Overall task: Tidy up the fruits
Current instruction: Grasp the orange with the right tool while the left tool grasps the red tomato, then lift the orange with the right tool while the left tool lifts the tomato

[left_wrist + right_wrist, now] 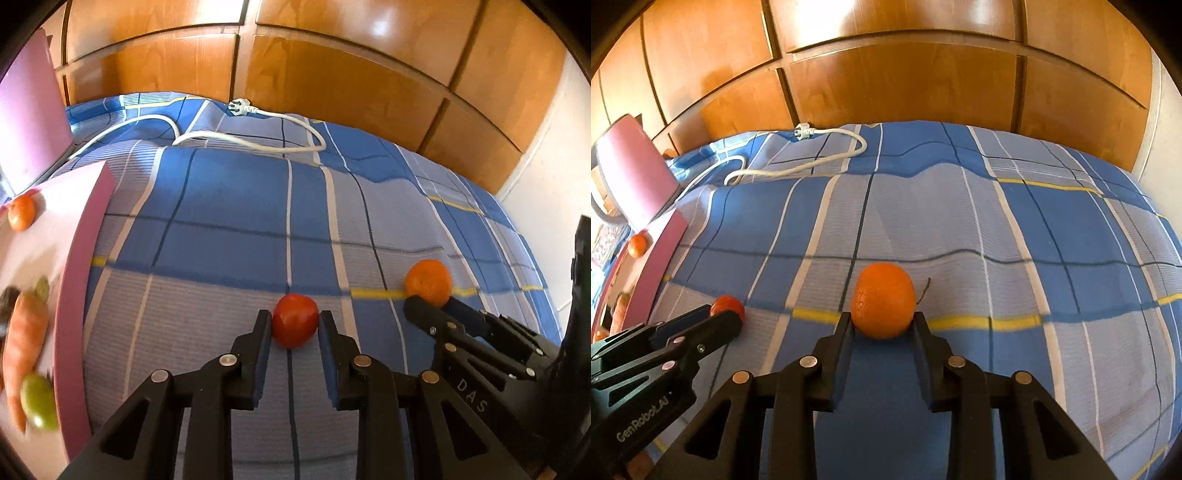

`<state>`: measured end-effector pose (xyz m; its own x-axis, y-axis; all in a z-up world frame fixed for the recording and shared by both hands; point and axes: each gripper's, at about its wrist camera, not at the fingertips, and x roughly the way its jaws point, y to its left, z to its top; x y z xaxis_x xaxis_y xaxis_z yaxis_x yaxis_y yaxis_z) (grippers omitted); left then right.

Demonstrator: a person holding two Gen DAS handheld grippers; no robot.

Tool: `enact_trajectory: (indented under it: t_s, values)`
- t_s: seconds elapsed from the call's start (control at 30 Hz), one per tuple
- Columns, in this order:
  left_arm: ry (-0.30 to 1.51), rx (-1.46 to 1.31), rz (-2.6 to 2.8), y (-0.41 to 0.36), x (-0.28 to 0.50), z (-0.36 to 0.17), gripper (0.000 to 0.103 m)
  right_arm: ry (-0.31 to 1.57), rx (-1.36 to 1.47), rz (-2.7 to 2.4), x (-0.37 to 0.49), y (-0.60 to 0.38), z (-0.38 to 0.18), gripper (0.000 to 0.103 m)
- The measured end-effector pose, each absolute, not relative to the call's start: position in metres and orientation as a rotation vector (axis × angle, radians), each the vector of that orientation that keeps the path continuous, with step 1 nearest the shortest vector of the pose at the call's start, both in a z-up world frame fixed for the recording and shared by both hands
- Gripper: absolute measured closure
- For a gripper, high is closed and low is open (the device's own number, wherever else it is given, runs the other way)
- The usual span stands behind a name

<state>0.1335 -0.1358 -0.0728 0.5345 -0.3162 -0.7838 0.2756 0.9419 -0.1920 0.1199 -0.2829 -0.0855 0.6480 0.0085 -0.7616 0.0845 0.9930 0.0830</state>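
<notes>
Pink box (75,295) with carrot (24,339), orange (21,212)

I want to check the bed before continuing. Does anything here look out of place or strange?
Yes. A white power cord with its plug lies loose across the checked bedspread near the wooden cupboard, which has nothing to do with sorting fruit. Nothing looks spilled or damaged.

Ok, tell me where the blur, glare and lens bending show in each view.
Left wrist view: the carrot and green fruit at the left edge are smeared, the wardrobe doors bow and carry glare. Right wrist view: the orange is sharp, the plaid bedspread bulges, glare on the doors too.
</notes>
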Motion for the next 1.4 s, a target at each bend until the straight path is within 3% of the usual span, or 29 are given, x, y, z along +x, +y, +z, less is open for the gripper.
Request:
enact_trajectory:
  t_s: [0.67,0.93,1.4]
  values:
    - [0.923,-0.056,-0.389,-0.121,0.066,-0.081,0.078,0.866,0.084,-0.007,0.038,-0.278,-0.086,0.072]
    - [0.918,-0.059,-0.401,-0.12,0.066,-0.083,0.078,0.875,0.141,-0.024,0.038,-0.284,-0.084,0.067]
    - [0.903,-0.035,-0.393,-0.122,0.062,-0.083,0.078,0.865,0.105,-0.046,0.044,-0.277,-0.083,0.069]
